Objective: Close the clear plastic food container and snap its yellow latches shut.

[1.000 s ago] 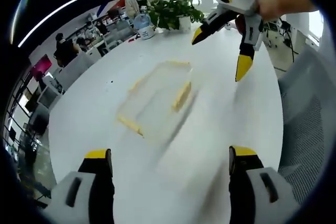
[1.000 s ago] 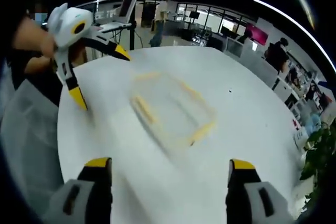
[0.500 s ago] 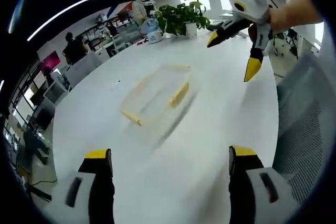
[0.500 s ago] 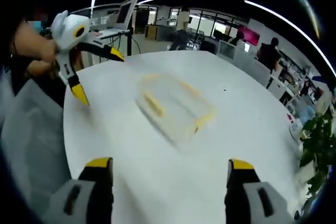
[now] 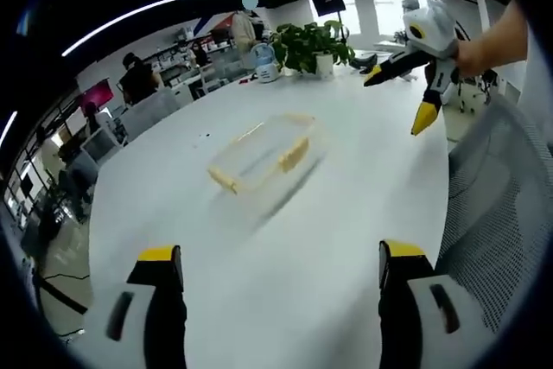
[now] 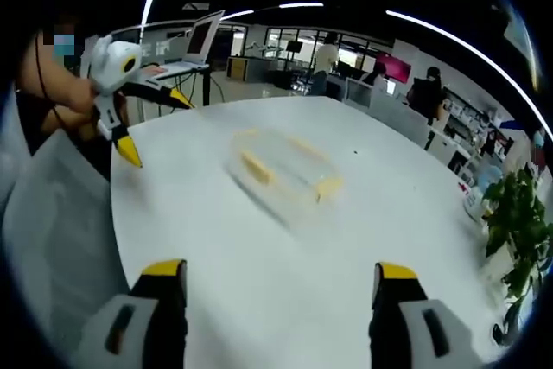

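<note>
Container position: the clear plastic food container [image 5: 262, 152] lies flat on the white table [image 5: 285, 248], well ahead of both my tools, at about 12 o'clock from my left gripper [image 5: 276, 270] in the left gripper view and at about 12 o'clock from my right gripper [image 6: 270, 283] in the right gripper view, where it is at [image 6: 285, 170].
Left gripper state: my jaws stand wide apart with nothing between them, over bare table.
Right gripper state: the same, jaws spread and empty; seen from the left gripper view it hangs in the air at about 2 o'clock [image 5: 413, 92], beyond the container's far side.
Which tool is nearer: I cannot tell; both sit well back from the container, and I judge neither has a clear lead.
Long axis: in the left gripper view the container runs from about 8 o'clock to 2 o'clock; in the right gripper view from about 10 o'clock to 4 o'clock, so I come at it slantwise from either side.
Container look: a shallow clear rectangle, blurred, with yellow latches [image 5: 294, 154] along its edges; I count one on a long side and one at the near end [image 5: 223, 181].
Lid and latches: too blurred to say whether the lid is seated or any latch is snapped.
Far ground: a potted plant [image 5: 313, 39] stands near the table's far edge.
</note>
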`<state>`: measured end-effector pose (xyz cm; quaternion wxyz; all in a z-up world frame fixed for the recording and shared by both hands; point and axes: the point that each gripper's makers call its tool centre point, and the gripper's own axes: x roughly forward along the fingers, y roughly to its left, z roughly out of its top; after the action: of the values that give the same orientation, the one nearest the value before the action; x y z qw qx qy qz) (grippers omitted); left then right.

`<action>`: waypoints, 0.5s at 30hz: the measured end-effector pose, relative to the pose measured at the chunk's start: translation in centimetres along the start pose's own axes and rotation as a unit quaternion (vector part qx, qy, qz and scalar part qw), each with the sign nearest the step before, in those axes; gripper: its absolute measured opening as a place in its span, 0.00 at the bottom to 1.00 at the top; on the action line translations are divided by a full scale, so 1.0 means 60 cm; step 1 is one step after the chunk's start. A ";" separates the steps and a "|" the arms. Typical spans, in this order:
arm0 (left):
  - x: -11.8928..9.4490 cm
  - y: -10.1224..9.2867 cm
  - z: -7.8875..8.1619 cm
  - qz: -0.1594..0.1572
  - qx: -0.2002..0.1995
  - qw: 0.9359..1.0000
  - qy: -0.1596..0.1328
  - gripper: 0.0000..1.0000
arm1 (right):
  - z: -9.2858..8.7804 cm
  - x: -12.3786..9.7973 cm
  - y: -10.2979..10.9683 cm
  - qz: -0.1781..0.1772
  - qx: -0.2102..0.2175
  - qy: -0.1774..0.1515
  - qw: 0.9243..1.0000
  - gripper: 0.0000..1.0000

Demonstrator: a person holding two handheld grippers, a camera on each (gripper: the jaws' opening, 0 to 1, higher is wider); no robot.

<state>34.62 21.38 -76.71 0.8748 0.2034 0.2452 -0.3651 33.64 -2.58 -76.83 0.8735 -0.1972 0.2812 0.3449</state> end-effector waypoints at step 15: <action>-0.020 -0.021 -0.019 0.009 -0.042 0.999 -0.016 0.93 | -0.019 -0.022 0.027 -0.010 0.029 -0.025 0.999 0.88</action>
<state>32.62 21.84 -77.14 0.8898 0.1628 0.2440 -0.3495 31.28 -2.73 -77.09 0.8890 -0.1655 0.2671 0.3331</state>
